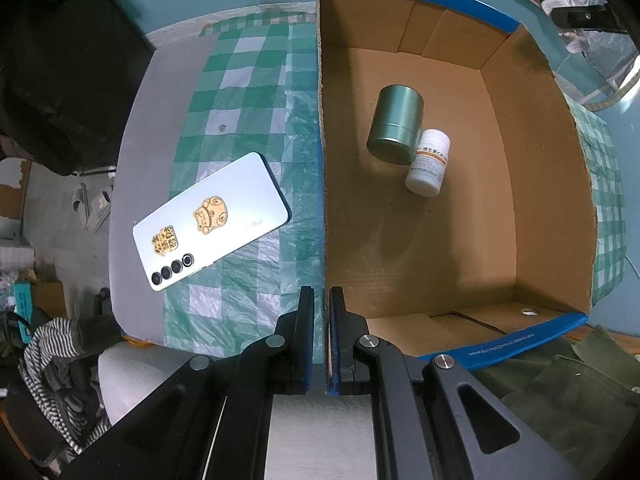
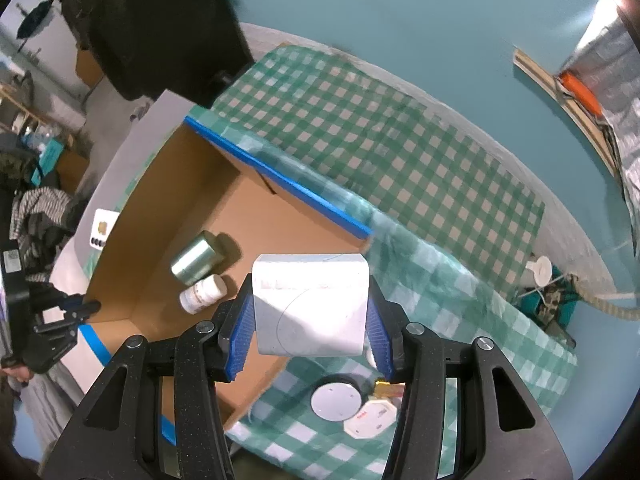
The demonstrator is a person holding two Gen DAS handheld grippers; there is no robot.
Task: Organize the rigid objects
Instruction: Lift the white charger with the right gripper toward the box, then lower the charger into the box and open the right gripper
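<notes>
Right tongs (image 2: 310,320) clamp white box (image 2: 311,304); left tongs (image 1: 322,336) pinch the carton wall (image 1: 322,184).
Risk: smooth box slips from pads, or drops onto tin (image 2: 196,262) and pill bottle (image 2: 203,292) lying left of it.

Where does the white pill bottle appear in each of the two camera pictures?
Left wrist view: the white pill bottle lies on the floor of the cardboard box, right of centre, touching the green tin at its lower right.
Right wrist view: the white pill bottle lies in the box, left of centre, just below the green tin.
Shared landmark: the green tin beside it.
</notes>
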